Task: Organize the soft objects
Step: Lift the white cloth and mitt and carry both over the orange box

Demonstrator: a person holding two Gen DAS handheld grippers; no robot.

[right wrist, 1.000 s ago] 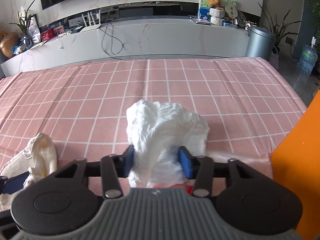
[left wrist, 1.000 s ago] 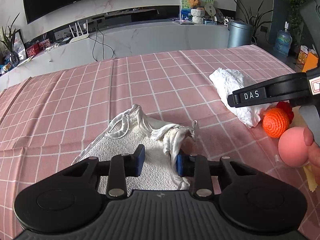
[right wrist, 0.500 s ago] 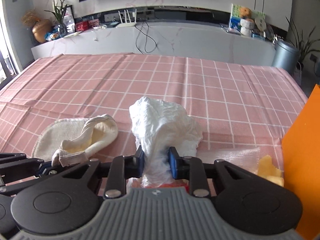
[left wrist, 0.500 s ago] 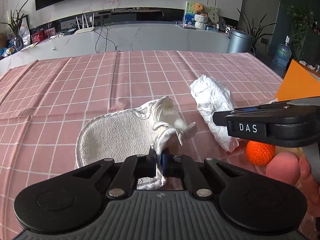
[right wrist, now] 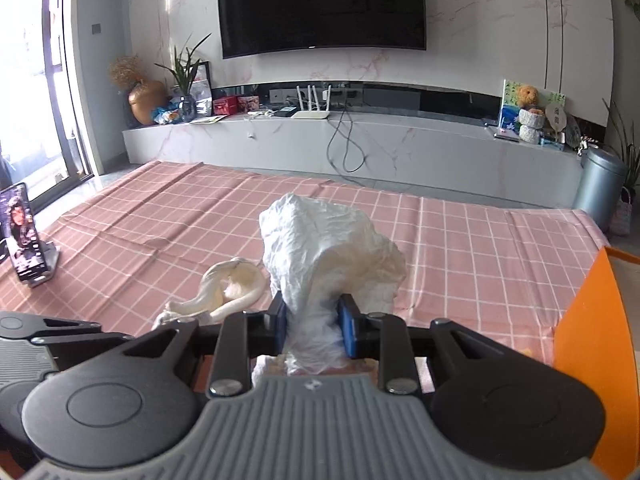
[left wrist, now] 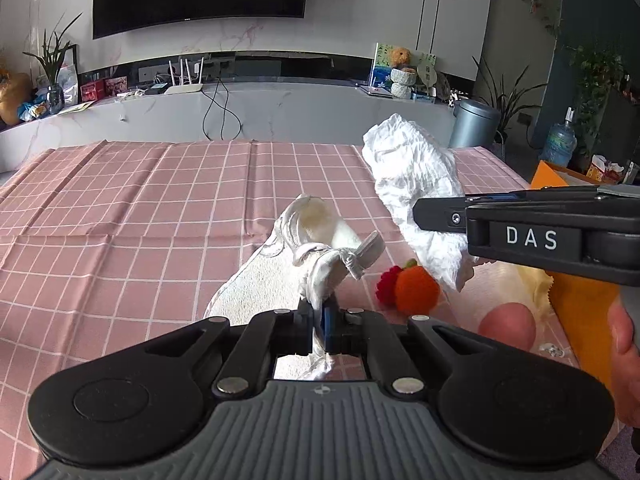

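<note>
Two soft things are in hand at once. The cream terry bib [left wrist: 316, 256] is pinched by its gathered edge between the fingers of the left gripper [left wrist: 319, 326], which are closed almost fully on the fabric; its bunched top and strap rise just ahead of the fingertips, while its flat part trails down to the pink checked tablecloth [left wrist: 120, 216] to the left of the fingers. The crumpled white diaper [right wrist: 320, 256] stands up between the fingers of the right gripper [right wrist: 313, 326], which are closed partway, squeezing its lower end; the bulk of it balloons above and ahead of the tips.

Nothing looks put away yet, as far as I can judge. Right of the left fingers, an orange crocheted ball [left wrist: 416, 290] with a red crocheted piece [left wrist: 386, 286] touching it lies on the cloth, and a pink ball [left wrist: 507, 330] lies nearer the right hand. An orange box [right wrist: 596, 344] stands to the right of the right fingers; it is probably the container, though its inside is hidden. So both held items and the three small ones remain to be sorted.

Compared with a second ago, both grippers have gone from open, straddling their items on the cloth, to clamped. The diaper is now lifted clear, and the bib is partly raised. The cameras also sit higher, showing more of the wall-mounted television [right wrist: 320, 4].
</note>
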